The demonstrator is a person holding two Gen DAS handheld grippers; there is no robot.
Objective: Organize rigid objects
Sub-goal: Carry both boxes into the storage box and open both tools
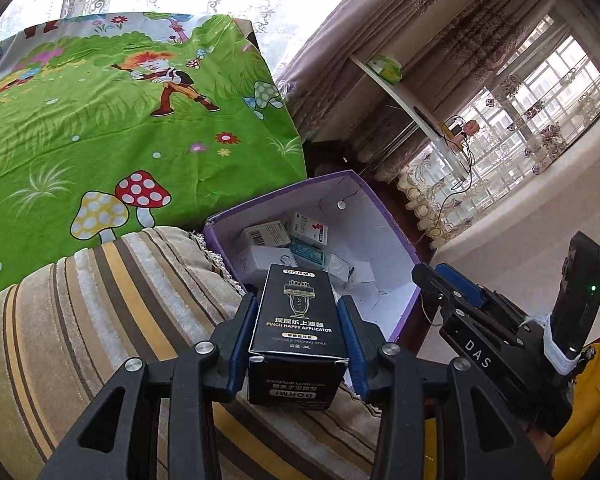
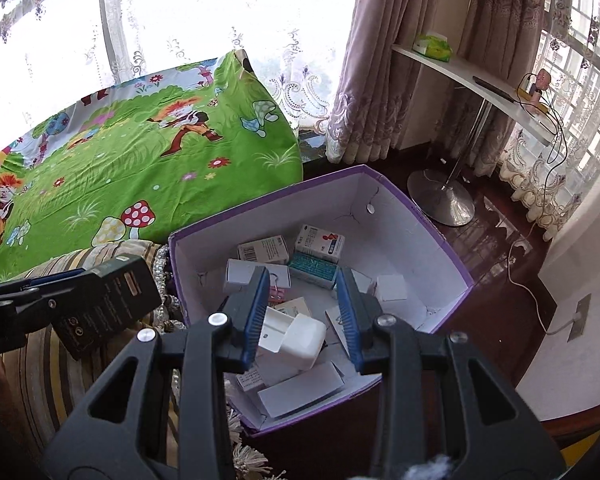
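My left gripper [image 1: 298, 310] is shut on a black DORMI applicator box [image 1: 296, 320] and holds it above the striped cushion, just short of the purple-rimmed cardboard box [image 1: 396, 240]. The black box also shows in the right wrist view [image 2: 108, 304], at the left of the cardboard box [image 2: 440, 236]. My right gripper [image 2: 303, 280] is open and empty, hovering over the cardboard box. Several small white and teal cartons [image 2: 314, 266] and a white adapter [image 2: 302, 340] lie inside. The right gripper also shows in the left wrist view [image 1: 440, 280].
A striped cushion [image 1: 100, 312] lies under my left gripper. A green cartoon sheet [image 1: 120, 128] covers the surface behind. A white shelf [image 2: 472, 76] on a chrome stand [image 2: 440, 196], cables and curtains stand to the right on dark wood flooring.
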